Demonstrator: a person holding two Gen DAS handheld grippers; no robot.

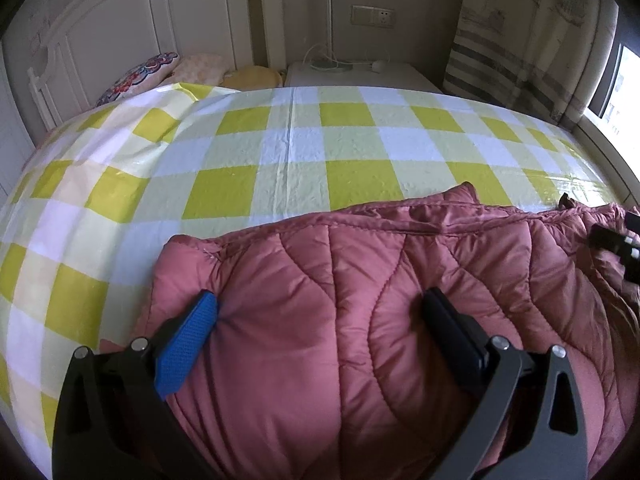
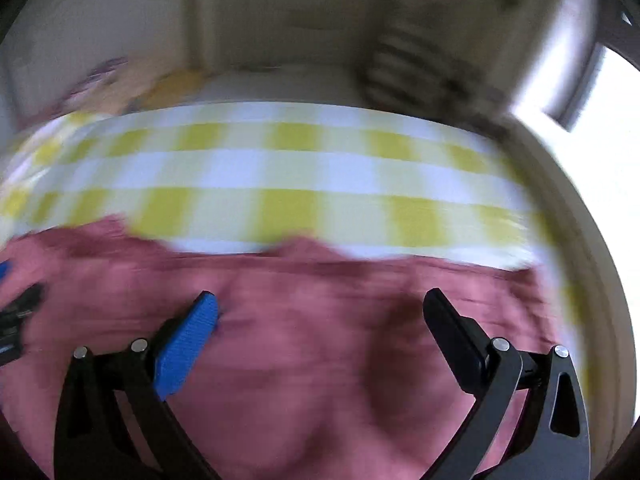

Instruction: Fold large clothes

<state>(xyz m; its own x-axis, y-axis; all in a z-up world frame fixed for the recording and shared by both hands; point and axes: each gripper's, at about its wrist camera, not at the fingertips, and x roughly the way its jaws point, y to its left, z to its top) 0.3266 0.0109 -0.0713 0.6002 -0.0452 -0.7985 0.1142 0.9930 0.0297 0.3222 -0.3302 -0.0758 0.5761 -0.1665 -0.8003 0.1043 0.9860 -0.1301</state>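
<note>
A large pink quilted jacket [image 1: 360,300] lies on the yellow-and-white checked bed cover [image 1: 280,160] at the near edge. My left gripper [image 1: 320,304] is open, its jaws spread wide over the jacket's left part, one blue pad [image 1: 188,340] and one black. In the right wrist view, which is blurred by motion, my right gripper [image 2: 320,304] is also open over the jacket [image 2: 320,340]. The right gripper shows at the right edge of the left wrist view [image 1: 616,240]; the left gripper shows at the left edge of the right wrist view [image 2: 16,320].
Pillows [image 1: 140,76] lie at the white headboard [image 1: 120,20] at the far left. A white bedside cabinet [image 1: 360,76] with cables stands beyond the bed. A striped curtain [image 1: 520,40] and a bright window [image 1: 624,92] are on the right.
</note>
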